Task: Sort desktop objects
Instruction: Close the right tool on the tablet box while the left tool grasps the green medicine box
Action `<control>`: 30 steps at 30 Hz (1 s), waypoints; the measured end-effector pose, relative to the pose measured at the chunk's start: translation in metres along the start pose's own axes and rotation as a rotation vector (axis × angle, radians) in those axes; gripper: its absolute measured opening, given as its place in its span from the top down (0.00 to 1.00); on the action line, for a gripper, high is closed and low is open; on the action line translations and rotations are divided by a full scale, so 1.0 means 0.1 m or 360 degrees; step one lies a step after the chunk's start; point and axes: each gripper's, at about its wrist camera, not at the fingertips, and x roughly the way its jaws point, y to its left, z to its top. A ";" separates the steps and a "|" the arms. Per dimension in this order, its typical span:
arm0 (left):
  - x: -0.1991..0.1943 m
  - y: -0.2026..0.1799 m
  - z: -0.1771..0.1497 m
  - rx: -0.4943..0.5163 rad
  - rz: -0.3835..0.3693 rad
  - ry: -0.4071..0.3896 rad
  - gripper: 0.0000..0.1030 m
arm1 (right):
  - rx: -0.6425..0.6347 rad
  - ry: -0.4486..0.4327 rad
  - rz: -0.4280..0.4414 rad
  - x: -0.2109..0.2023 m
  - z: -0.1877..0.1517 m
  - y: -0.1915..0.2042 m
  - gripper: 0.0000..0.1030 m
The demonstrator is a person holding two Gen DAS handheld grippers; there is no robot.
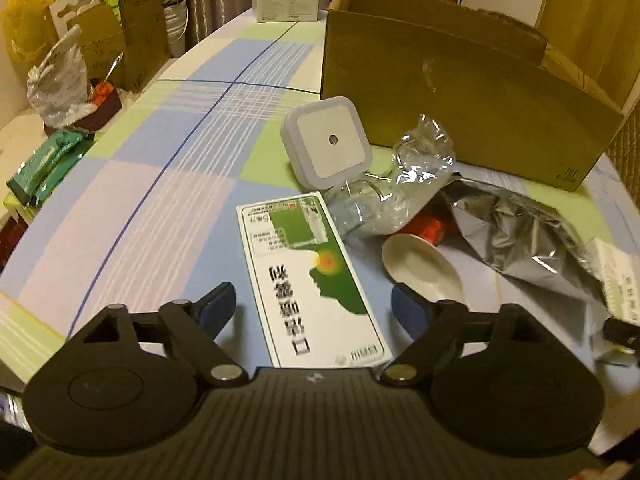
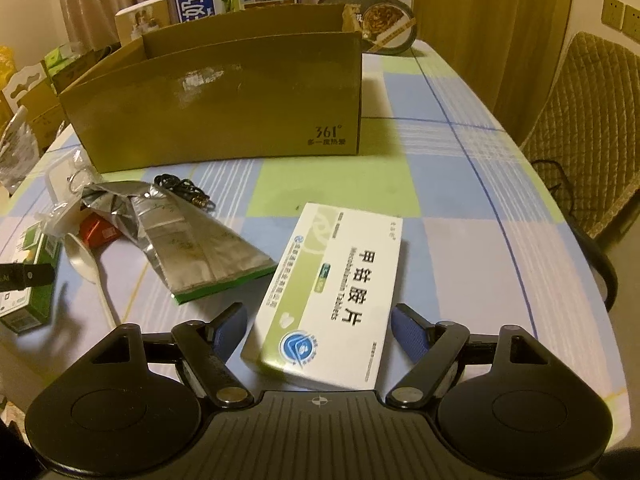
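My left gripper [image 1: 314,304] is open, its fingers on either side of a green-and-white medicine box [image 1: 312,276] lying flat on the table. My right gripper [image 2: 320,326] is open around the near end of a white tablet box [image 2: 332,300]. A brown cardboard box [image 1: 460,100], open on top, stands behind the clutter; it also shows in the right wrist view [image 2: 224,112]. A white square night light [image 1: 326,146], a clear plastic wrapper [image 1: 400,184], a silver foil pouch [image 1: 520,232], a white spoon [image 1: 424,272] and a small red item [image 1: 430,226] lie between.
A black cable [image 2: 184,192] lies by the cardboard box. Bags, cartons and a green packet [image 1: 48,164] crowd the table's left edge. A round food bowl [image 2: 384,28] and printed cartons stand at the back. A padded chair [image 2: 584,132] is at the right.
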 end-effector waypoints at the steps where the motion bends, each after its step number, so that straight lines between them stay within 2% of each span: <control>1: 0.02 -0.01 0.01 0.0020 0.0012 0.0008 0.37 | -0.0008 0.0000 -0.0002 0.01 0.01 0.00 0.26; 8: -0.07 -0.04 -0.08 0.0091 -0.0008 0.0036 0.46 | -0.0124 0.0024 -0.0012 0.02 -0.01 0.02 0.29; 12: -0.20 -0.09 -0.20 0.0163 -0.0043 0.0056 0.50 | -0.0226 0.0053 -0.0064 -0.05 -0.05 0.05 0.30; 16: -0.27 -0.13 -0.29 0.0226 -0.0044 0.0063 0.50 | -0.0182 0.0053 -0.0078 -0.09 -0.11 -0.01 0.30; 21: -0.23 -0.14 -0.23 0.0241 -0.0024 0.0042 0.48 | -0.0147 0.0049 -0.0069 -0.05 -0.11 -0.04 0.28; 30: -0.09 -0.22 -0.18 0.0350 0.0007 0.0048 0.49 | -0.0118 0.0051 -0.0084 0.08 -0.09 -0.07 0.26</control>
